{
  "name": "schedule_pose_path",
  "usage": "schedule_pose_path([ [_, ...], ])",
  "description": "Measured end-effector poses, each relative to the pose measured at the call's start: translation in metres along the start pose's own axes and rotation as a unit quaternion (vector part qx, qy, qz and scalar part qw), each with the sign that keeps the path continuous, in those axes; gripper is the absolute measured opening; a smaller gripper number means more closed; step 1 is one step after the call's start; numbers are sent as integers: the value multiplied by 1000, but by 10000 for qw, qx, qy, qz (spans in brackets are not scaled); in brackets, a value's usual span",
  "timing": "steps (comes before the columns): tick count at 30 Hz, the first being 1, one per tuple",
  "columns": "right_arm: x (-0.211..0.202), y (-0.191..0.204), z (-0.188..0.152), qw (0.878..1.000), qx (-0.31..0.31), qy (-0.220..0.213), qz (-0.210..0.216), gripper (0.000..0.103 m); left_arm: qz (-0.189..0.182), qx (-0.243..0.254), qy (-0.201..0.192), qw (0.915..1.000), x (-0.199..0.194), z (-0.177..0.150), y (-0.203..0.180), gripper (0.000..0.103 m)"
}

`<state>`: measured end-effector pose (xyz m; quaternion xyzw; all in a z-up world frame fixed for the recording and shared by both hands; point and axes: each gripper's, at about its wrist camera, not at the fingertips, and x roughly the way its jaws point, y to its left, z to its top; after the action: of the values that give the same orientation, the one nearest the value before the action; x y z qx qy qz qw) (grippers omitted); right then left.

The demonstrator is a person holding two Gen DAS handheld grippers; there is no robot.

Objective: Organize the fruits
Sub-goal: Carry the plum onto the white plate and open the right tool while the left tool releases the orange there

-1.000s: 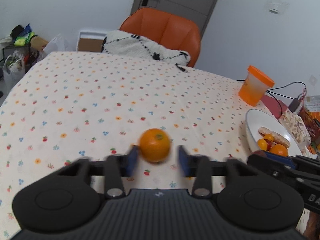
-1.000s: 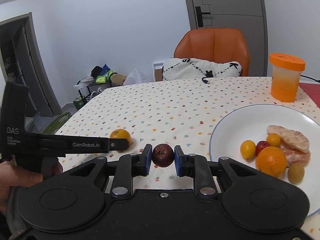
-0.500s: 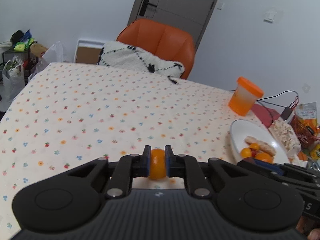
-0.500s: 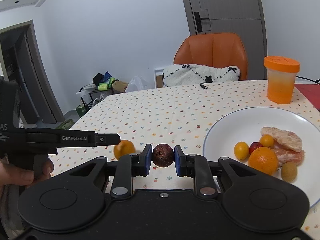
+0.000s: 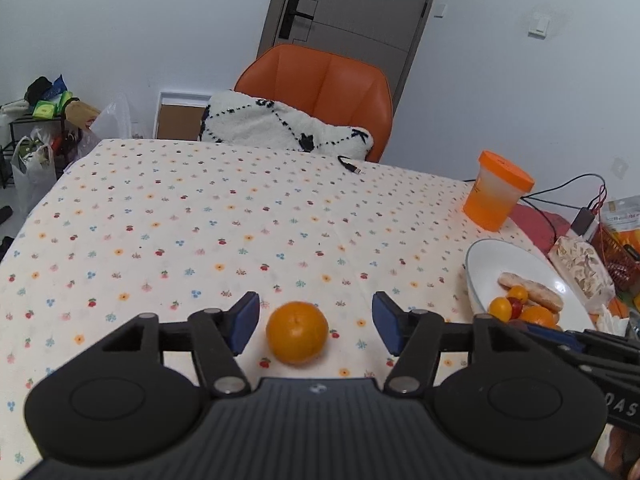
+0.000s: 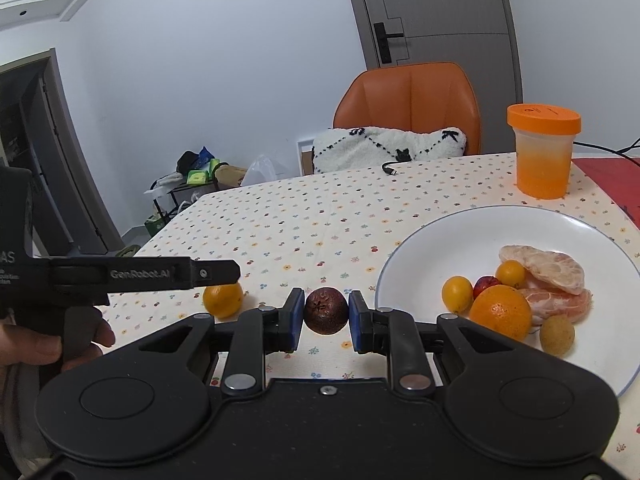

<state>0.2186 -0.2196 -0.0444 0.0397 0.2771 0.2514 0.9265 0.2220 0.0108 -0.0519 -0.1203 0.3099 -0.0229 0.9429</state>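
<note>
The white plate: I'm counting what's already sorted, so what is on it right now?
On the white plate: peeled citrus segments, a whole orange, two small yellow fruits, a small red fruit and a brownish-green one. Anything behind the orange is hidden.

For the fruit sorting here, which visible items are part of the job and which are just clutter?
Job:
- orange on the tablecloth between the open left gripper
- dark round fruit held in the right gripper
- white plate with fruit already on it

Lying about:
- orange-lidded cup
- cable
- orange chair and cushion
</note>
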Motion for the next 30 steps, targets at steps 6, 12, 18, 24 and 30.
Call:
schedule_pose_path([
  [6, -4, -6, 1, 10000, 63, -47, 2, 22, 94, -77, 325, 9994, 23, -6, 5, 45],
  [12, -13, -13, 2, 9998, 141, -157, -20, 22, 44, -119, 298, 9995, 18, -6, -1, 36],
  [18, -25, -22, 0, 9994, 220, -258, -121, 22, -215, 21, 127, 9997, 8, 0, -22, 36],
  [24, -40, -39, -2, 9983, 339, -326, -342, 22, -479, 145, 72, 9987, 4, 1, -46, 36],
  [30, -54, -54, -4, 9969, 422, -400, -529, 22, -683, 273, 41, 9973, 2, 0, -67, 36],
])
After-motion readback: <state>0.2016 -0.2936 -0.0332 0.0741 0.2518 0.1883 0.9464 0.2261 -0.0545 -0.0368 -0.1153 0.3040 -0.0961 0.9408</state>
